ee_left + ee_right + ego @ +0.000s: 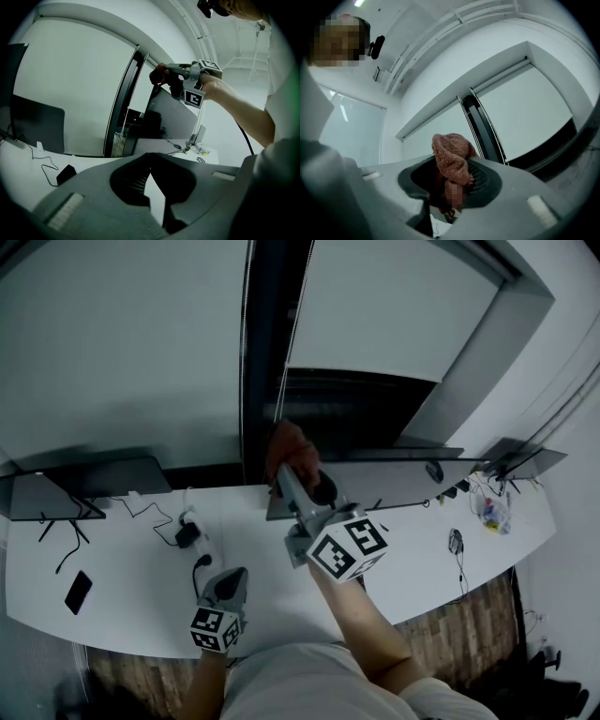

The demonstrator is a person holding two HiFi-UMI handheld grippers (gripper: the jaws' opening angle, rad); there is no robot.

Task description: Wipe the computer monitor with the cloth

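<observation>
Here, on the left, the left gripper hangs low over the white desk, its jaws drawn together at the tips with nothing between them, and it sits well apart from the work. Ahead of it and higher up stands the computer monitor, a dark panel that is upright on the desk. Its long axis runs away to the right of the right gripper, which is raised at the panel's top left corner and is plainly the nearer tool. That gripper's jaws are clamped on the rust-coloured cloth, which bunches out past the tips in a knitted wad. The wad appears to rest against the monitor's upper edge (actual contact is hard to confirm from these angles). So the screen lies below the cloth and to the right of it, and I judge that the coming stroke must carry the wad rightward along that long axis or down the glass. The wiping looks barely begun.
</observation>
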